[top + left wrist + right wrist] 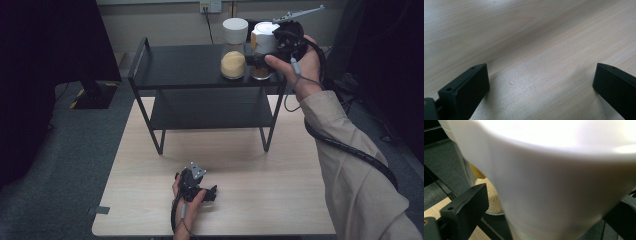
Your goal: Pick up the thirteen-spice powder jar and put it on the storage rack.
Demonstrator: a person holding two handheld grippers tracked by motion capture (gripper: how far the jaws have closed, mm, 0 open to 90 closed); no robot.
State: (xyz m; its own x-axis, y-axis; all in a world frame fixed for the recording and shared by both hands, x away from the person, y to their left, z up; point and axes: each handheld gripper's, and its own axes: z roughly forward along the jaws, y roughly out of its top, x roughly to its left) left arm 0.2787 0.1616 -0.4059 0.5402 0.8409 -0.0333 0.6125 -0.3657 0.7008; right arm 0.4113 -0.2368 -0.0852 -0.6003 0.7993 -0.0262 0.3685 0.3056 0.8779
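The white-lidded glass jar (263,50) of brown grains stands on the black shelf rack's (175,65) top tier, just beside a jar of yellow grains (233,50). The right gripper (280,42) has its fingers spread around the lid. The left gripper (195,185) rests on the worktop (250,165), fingers spread.

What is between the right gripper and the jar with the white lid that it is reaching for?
Nothing visible. The right gripper is already at the glass jar with the white lid and brown filling on the black metal shelf. In the right gripper view its open jaws stand either side of the white lid, a gap showing beside the left one.
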